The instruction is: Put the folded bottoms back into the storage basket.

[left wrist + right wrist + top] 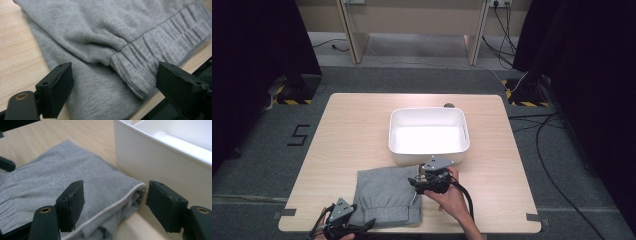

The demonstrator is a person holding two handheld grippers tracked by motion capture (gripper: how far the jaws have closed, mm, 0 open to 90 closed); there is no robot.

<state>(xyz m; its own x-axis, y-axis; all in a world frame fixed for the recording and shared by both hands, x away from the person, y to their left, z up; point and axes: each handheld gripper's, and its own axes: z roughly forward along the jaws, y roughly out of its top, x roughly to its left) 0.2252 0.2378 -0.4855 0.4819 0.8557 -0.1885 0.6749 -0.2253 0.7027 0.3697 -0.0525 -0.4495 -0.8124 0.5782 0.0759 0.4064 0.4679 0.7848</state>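
Here the white tub [429, 131] sits empty beside folded grey garment [388, 194]

High view looks down and forward over the whole table [352, 120]; both gripper views sit close, low over the shared grey garment [387, 192] at the near edge.

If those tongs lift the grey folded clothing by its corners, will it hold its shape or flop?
Probably flop: the grey clothing is soft knit, already creased and bunched at its elastic band. It looks light, yet the folds may fall open. The fuzzy cloth should not slip from the open right tongs.
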